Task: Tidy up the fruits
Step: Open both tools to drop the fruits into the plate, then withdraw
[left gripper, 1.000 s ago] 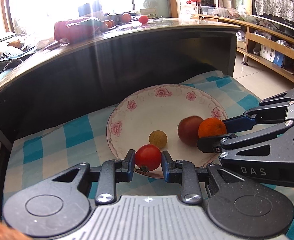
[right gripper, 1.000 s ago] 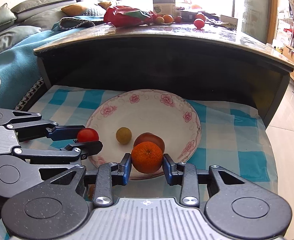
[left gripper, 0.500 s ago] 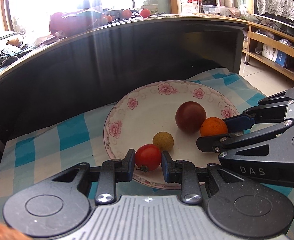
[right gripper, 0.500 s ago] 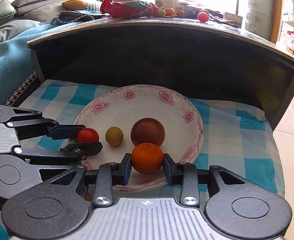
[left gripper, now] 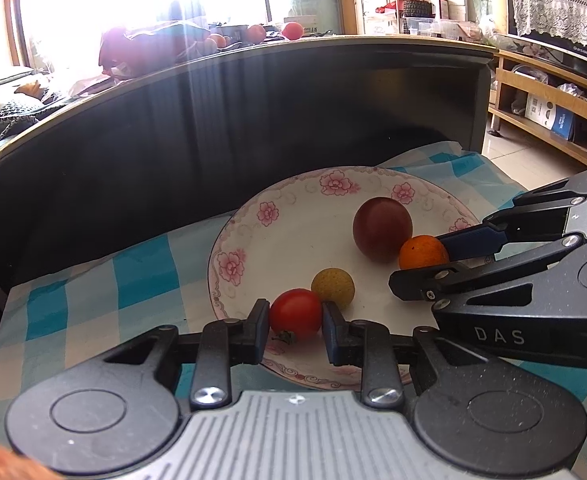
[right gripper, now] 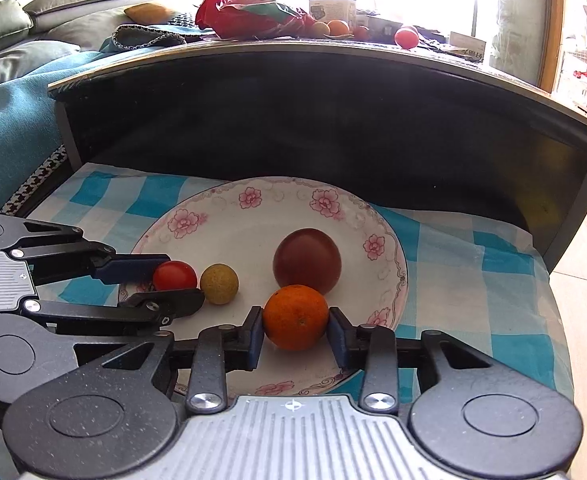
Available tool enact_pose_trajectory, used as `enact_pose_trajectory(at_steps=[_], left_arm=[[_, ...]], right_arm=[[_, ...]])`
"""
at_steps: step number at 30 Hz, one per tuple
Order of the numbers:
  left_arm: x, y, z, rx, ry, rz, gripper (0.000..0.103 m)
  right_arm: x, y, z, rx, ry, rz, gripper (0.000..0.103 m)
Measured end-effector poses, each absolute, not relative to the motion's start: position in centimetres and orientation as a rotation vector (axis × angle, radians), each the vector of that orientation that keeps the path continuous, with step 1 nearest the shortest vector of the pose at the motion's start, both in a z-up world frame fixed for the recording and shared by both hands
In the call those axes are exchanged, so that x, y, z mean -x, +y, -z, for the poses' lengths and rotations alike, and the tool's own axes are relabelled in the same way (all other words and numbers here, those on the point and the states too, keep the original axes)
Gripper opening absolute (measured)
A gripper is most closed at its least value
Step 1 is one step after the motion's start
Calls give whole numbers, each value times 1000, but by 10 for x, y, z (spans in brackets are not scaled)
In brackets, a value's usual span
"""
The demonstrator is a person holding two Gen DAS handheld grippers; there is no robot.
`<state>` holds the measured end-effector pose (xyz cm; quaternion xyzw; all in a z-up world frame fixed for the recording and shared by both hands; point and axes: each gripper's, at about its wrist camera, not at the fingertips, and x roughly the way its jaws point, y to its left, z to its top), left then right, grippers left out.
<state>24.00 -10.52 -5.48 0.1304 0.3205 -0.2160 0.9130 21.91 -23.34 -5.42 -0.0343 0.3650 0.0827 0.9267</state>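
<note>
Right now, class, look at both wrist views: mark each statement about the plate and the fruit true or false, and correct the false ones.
1. The floral plate rests on a blue-and-white checked cloth. True.
2. The left gripper is shut on a small red tomato. True.
3. The orange sits between the left gripper's fingers. False: it sits between the fingers of the right gripper, whose jaws are opening.
4. The large dark red fruit lies on the cloth, off the plate. False: it is on the plate.
5. A small yellow fruit lies free on the plate. True.
</note>
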Motion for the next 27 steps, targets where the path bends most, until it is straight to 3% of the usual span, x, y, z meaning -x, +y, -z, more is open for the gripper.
enact_pose_trajectory(at_steps=[13, 27], left_arm=[[-236, -99, 37, -255, 625, 433, 41], [-209, -78, 1, -226, 589, 422, 43]], right_arm=[[-214, -238, 41, 61, 707, -159, 38], [-195, -231, 9, 34, 645, -178, 38]])
